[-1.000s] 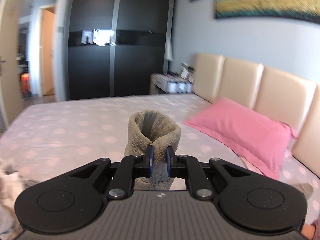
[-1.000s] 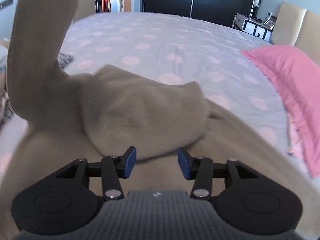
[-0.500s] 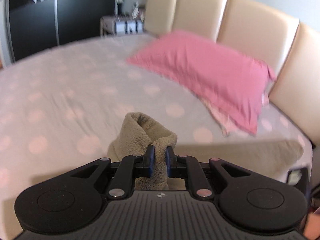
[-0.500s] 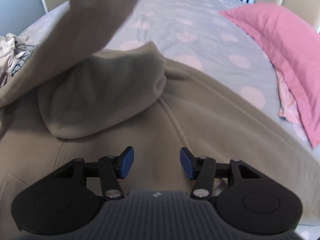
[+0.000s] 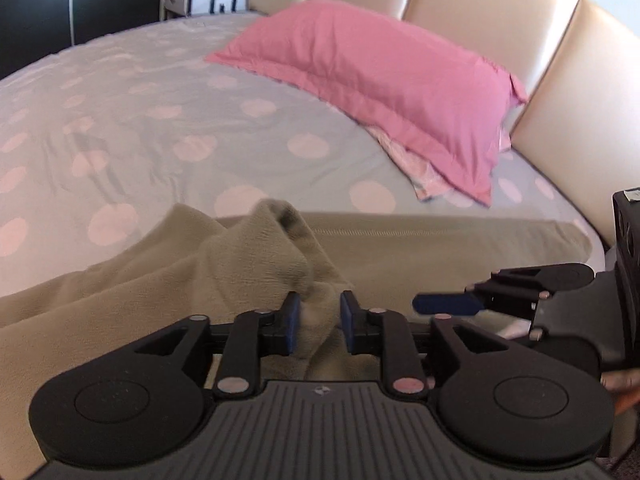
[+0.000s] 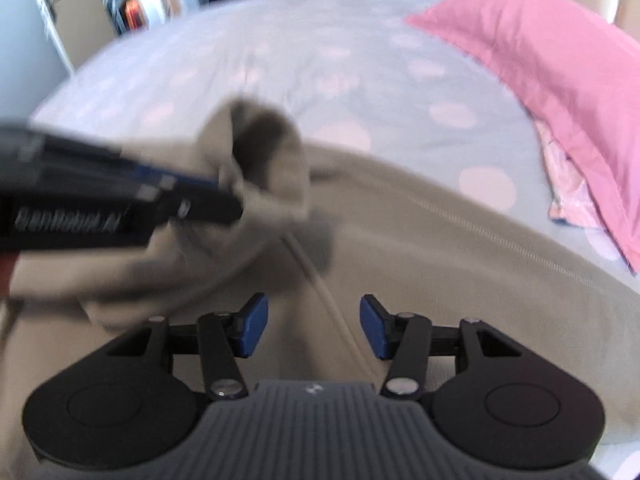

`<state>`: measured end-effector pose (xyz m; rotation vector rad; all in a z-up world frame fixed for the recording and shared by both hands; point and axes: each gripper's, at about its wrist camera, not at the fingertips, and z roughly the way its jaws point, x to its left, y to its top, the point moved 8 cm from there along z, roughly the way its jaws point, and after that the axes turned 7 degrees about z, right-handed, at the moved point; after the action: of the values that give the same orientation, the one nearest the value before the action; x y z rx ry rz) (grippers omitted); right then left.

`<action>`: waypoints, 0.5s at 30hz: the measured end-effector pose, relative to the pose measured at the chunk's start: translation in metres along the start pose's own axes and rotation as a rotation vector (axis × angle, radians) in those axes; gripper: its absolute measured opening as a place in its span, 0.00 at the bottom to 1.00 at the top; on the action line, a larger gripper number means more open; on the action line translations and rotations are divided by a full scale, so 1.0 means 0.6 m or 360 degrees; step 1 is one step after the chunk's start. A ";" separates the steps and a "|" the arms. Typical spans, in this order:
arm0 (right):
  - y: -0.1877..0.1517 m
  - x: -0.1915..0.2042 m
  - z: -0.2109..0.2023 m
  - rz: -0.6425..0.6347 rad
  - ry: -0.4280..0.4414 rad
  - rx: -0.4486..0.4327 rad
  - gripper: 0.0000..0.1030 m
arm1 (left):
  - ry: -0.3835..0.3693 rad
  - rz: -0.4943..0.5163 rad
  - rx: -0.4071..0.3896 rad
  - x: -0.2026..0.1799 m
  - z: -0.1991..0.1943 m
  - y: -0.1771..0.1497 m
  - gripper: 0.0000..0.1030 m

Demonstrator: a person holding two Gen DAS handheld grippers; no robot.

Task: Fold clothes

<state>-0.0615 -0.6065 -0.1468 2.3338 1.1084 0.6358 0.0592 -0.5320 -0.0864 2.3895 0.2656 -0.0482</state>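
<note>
From the left wrist camera, the left gripper [image 5: 319,322] sits low over a beige fleece garment [image 5: 420,252] spread along the near edge of the bed [image 5: 168,92], and a bunched-up sleeve cuff [image 5: 276,248] of that garment stands between its blue pads; the jaws are opening, with a sliver of gap on the right side, so the cuff looks let go rather than pinched. The right gripper [image 5: 444,305] pokes in from the right, just beside it, above the fleece. A pink pillow [image 5: 380,64] lies further back against the cream padded headboard [image 5: 500,24], well apart from the garment. From the right wrist camera, the right gripper [image 6: 313,327] hangs with its jaws parted and nothing between them, over the garment's front, where a drawcord or seam line [image 6: 332,304] runs underneath. The left gripper [image 6: 212,186] comes in blurred from the left, at the open mouth of the sleeve cuff [image 6: 268,152]. The fleece lies flat across the spotted sheet, pillow off to the right.
</note>
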 end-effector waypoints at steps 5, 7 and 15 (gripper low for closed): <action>0.020 -0.007 -0.014 0.0154 0.0102 -0.0104 0.53 | 0.0139 -0.0083 -0.0201 0.056 -0.077 -0.004 0.30; 0.024 -0.008 -0.015 0.0232 0.0183 -0.0106 0.58 | 0.0223 -0.0108 -0.0221 0.094 -0.109 -0.015 0.30; 0.032 0.006 0.021 0.0544 0.0357 0.0038 0.67 | 0.0547 -0.0262 -0.0101 0.253 -0.198 -0.110 0.30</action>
<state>-0.0409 -0.6174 -0.1445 2.5438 0.8121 1.0346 0.1893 -0.3777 -0.0586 2.2987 0.6154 0.2923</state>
